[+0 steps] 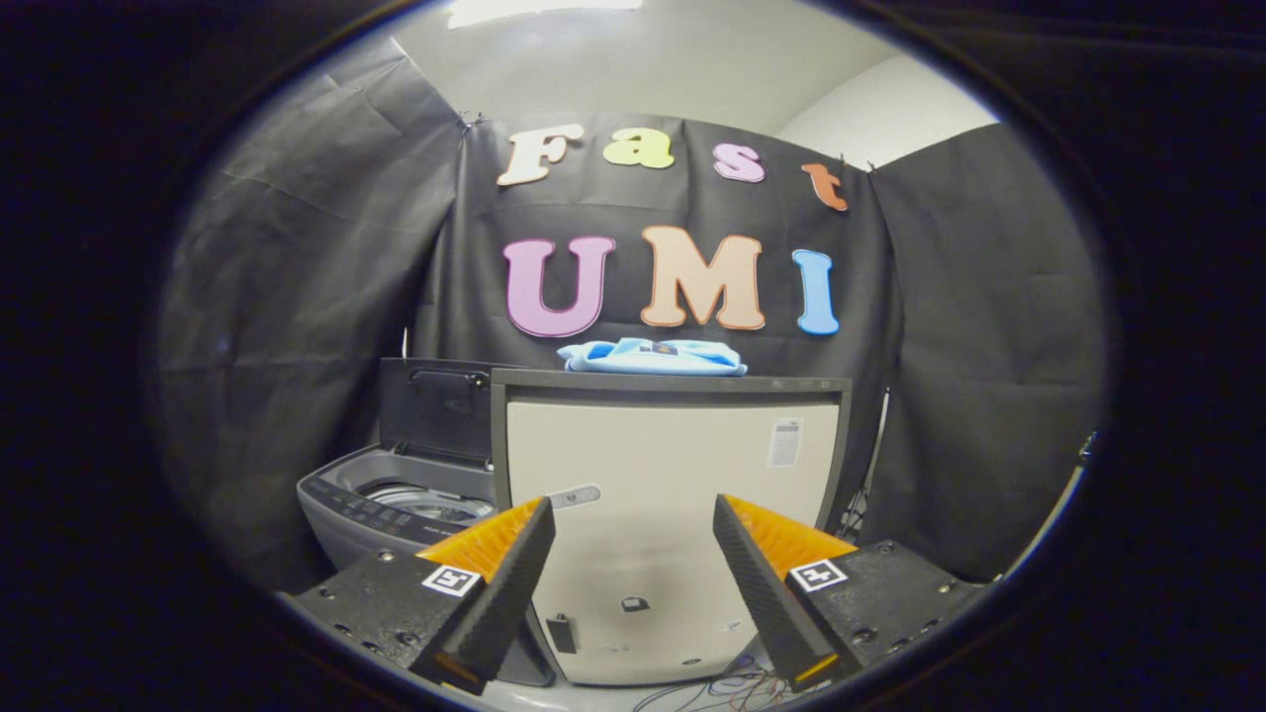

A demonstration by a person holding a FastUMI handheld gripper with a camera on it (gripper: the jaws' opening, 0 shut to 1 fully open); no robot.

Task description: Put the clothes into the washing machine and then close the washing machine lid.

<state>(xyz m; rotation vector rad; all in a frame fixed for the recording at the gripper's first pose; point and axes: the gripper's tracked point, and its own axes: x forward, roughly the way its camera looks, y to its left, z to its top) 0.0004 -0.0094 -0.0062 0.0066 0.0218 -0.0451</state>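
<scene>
In the gripper view, the gripper (633,539) is wide open and holds nothing, and the blue clothes (653,357) lie folded on top of the cabinet (663,475), well beyond the fingers. The washer (396,504) stands left of the cabinet with its lid (435,407) raised. For a good grasp, the gripper should probably rise to the clothes and close on a thick fold.

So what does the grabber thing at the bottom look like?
The gripper has two wedge-shaped fingers with ribbed faces, like little ramps pointing forward. Each finger sits on a dark, blocky mount dotted with small screw holes. Each mount carries a square white sticker printed with a black blocky pattern. The fingers stand apart with nothing between them.
</scene>
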